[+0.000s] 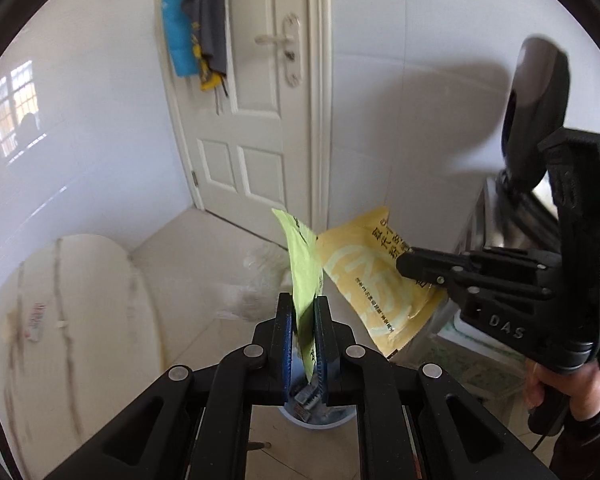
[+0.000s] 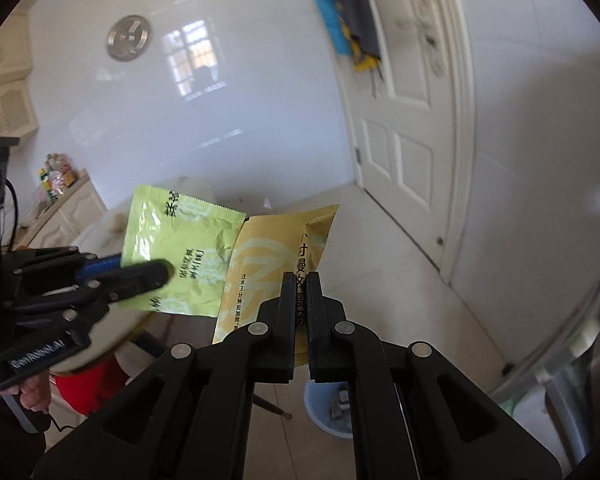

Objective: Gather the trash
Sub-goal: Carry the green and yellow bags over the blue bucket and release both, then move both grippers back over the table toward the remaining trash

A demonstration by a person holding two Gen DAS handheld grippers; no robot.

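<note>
Left gripper (image 1: pixel 304 312): jaws clamped on green packet (image 1: pixel 302 264), held edge-up. Right gripper (image 2: pixel 298 280): jaws pinching yellow packet (image 2: pixel 260 264). Both packets in the air, just beside each other, above blue bin (image 2: pixel 320 412) on the floor.

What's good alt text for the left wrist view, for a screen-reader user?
The left tongs pinch a light green packet edge-on above a pale blue bin on the tiled floor. From the right, the right tongs hold a yellow packet beside it. A closed white door with clothes hung on it stands behind.
</note>
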